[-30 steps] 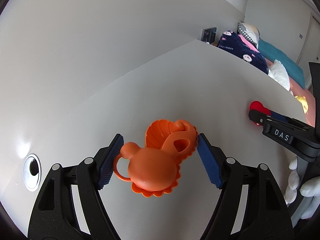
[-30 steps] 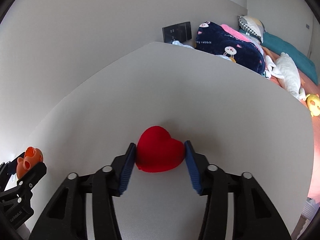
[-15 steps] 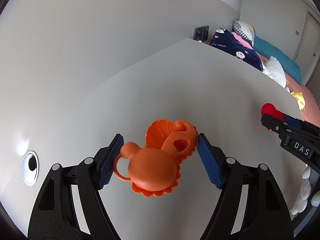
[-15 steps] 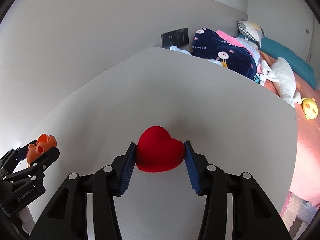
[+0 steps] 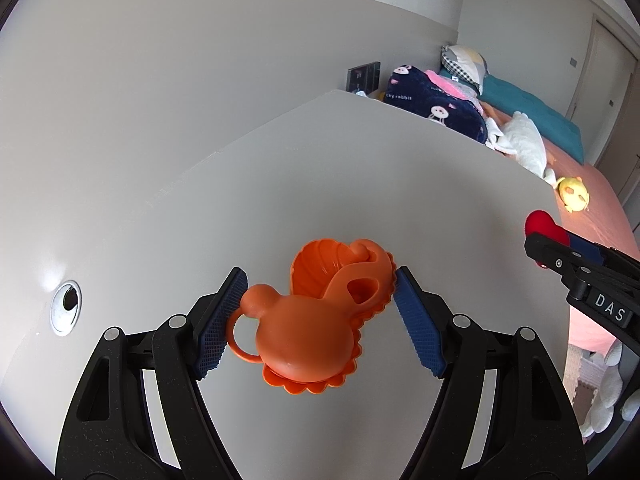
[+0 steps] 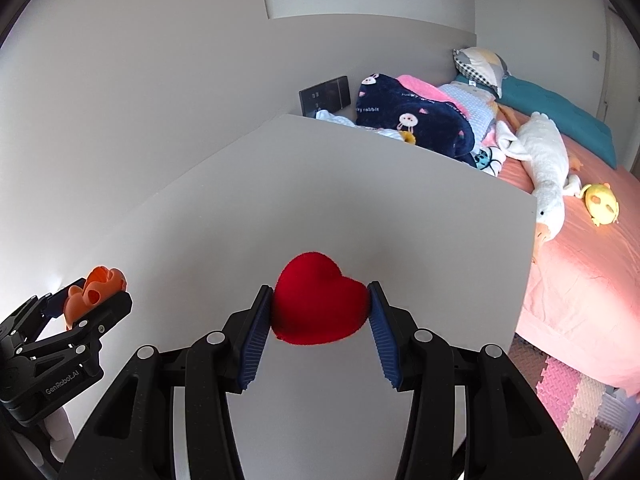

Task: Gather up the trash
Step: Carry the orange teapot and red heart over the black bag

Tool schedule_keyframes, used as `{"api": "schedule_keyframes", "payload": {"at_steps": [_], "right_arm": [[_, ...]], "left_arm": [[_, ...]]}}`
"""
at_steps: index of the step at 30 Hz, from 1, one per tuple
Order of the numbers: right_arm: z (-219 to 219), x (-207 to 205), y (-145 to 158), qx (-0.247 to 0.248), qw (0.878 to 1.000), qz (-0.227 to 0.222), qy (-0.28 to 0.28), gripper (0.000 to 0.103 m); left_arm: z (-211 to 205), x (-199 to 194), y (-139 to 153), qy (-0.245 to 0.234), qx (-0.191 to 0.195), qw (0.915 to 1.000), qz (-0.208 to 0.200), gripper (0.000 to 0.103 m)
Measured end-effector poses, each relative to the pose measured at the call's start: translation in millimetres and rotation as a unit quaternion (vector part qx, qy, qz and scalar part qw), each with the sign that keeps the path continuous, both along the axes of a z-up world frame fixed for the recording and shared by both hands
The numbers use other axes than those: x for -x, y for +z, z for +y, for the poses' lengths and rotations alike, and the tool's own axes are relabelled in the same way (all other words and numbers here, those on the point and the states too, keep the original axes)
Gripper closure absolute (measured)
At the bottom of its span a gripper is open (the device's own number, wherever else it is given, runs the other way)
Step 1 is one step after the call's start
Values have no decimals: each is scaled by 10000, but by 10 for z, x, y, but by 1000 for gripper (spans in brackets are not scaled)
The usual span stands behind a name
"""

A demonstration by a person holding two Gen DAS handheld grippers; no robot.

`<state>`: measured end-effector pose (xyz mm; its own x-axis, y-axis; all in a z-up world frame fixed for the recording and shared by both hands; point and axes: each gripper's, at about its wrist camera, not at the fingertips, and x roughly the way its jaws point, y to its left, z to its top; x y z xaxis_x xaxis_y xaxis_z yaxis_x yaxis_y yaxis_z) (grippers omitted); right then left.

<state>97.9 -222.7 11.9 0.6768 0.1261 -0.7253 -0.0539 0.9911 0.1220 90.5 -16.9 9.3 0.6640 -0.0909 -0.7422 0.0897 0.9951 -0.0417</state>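
Note:
My left gripper (image 5: 318, 304) is shut on an orange plastic toy (image 5: 316, 320), a shell-shaped piece with a rounded body and a ring handle, held above the white desk (image 5: 360, 168). My right gripper (image 6: 320, 312) is shut on a red plush heart (image 6: 318, 306), also held above the desk. The right gripper with the heart (image 5: 542, 224) shows at the right edge of the left wrist view. The left gripper with the orange toy (image 6: 96, 290) shows at the lower left of the right wrist view.
A round cable hole (image 5: 66, 308) sits in the desk at the left. Beyond the desk's far edge is a bed (image 6: 580, 280) with a navy blanket (image 6: 412, 120), a white plush goose (image 6: 544, 164) and a yellow toy (image 6: 602, 202). Foam floor mats (image 6: 576, 404) lie at the lower right.
Both grippers have lifted and tilted back with their objects still held; more of the bed and room shows. The right gripper has drifted right in the left wrist view.

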Motion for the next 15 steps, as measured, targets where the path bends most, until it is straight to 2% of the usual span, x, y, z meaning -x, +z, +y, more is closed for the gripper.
{"api": "schedule_keyframes", "payload": {"at_steps": [15], "right_arm": [[-474,648,164,-34,9993,-237,-298,54]], "left_arm": [[-533,422,177,-430,-11,9989,-196,30]]}}
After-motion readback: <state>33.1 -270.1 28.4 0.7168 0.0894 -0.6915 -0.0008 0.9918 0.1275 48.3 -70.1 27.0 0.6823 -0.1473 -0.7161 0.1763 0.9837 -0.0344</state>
